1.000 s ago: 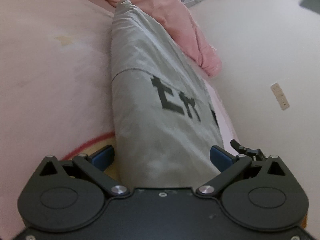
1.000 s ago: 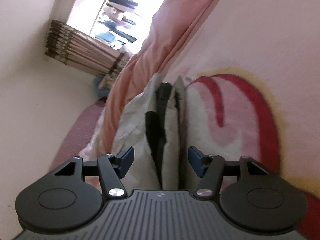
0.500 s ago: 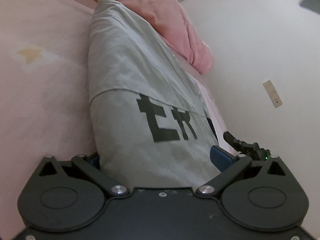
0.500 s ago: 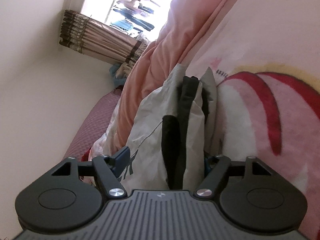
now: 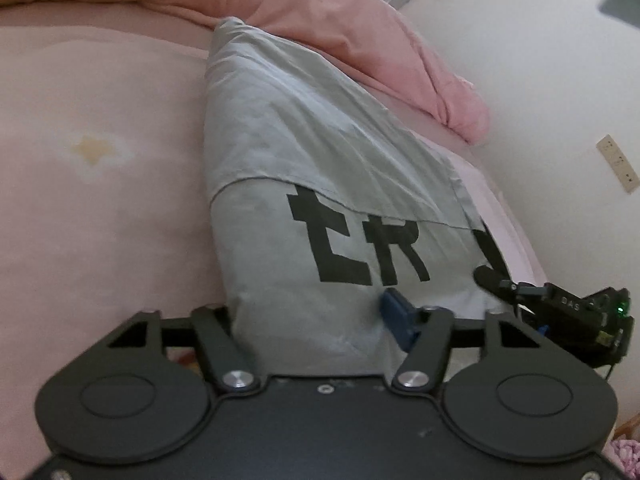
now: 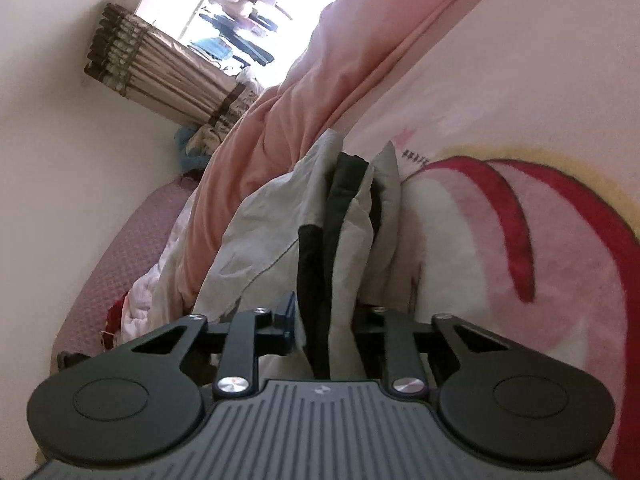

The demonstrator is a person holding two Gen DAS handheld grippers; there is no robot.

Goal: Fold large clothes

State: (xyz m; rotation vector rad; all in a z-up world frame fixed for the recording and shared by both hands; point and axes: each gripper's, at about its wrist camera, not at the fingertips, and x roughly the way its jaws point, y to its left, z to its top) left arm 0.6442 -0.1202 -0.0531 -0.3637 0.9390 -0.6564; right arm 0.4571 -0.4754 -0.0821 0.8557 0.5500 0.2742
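A grey T-shirt with black block letters lies lengthwise on the pink bed sheet, folded into a long strip. My left gripper is shut on the near edge of the shirt; the cloth bunches between its blue pads. In the right wrist view the same shirt shows stacked grey and black layers. My right gripper is shut on that layered edge. The right gripper also shows in the left wrist view, at the shirt's right corner.
A pink duvet is heaped along the far side of the bed. A white wall with a socket plate stands to the right. The sheet has a red and white print. A curtain and window are beyond.
Both grippers have closed from open onto the shirt's near edge. The shirt's edge has been drawn up and bunched between the pads.
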